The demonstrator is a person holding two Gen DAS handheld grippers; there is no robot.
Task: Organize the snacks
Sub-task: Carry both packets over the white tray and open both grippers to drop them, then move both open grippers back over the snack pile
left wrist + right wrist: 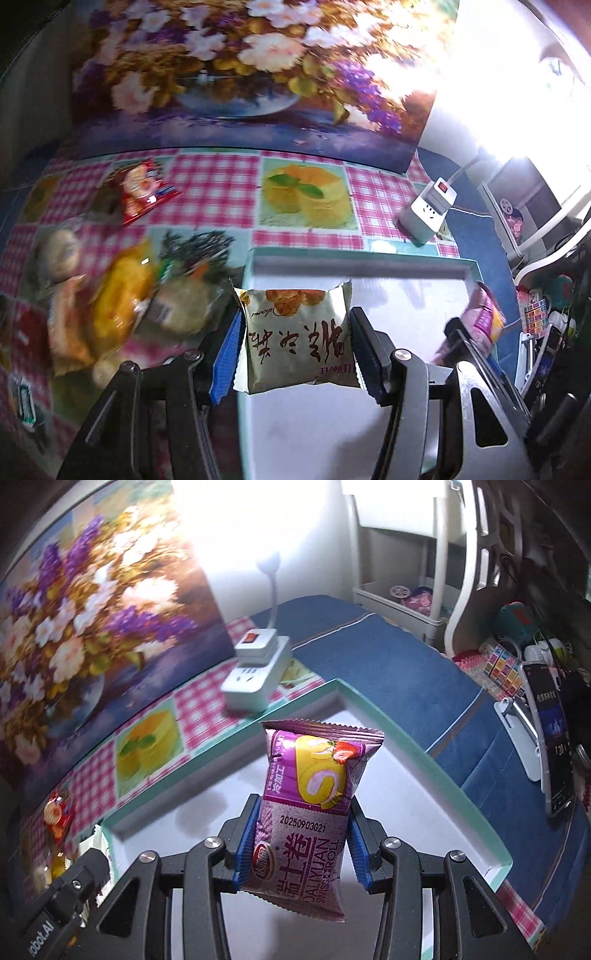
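My left gripper point(295, 347) is shut on a cream pastry packet point(295, 343) with red lettering, held above the left edge of a white tray with a teal rim point(362, 254). My right gripper point(301, 838) is shut on a purple Swiss roll packet point(310, 812), hanging over the same tray point(424, 753). The purple packet point(484, 317) and the right gripper also show at the right of the left wrist view. A blurred heap of snack packets point(122, 302) lies left of the tray. A red packet point(144, 192) lies apart, farther back.
A white power strip with a red switch point(428, 210) stands behind the tray on the checked tablecloth point(214, 184). A flower painting point(240, 74) leans at the back. A blue cloth point(388, 672) covers the right side, with a phone on a stand point(554, 746) and clutter beyond.
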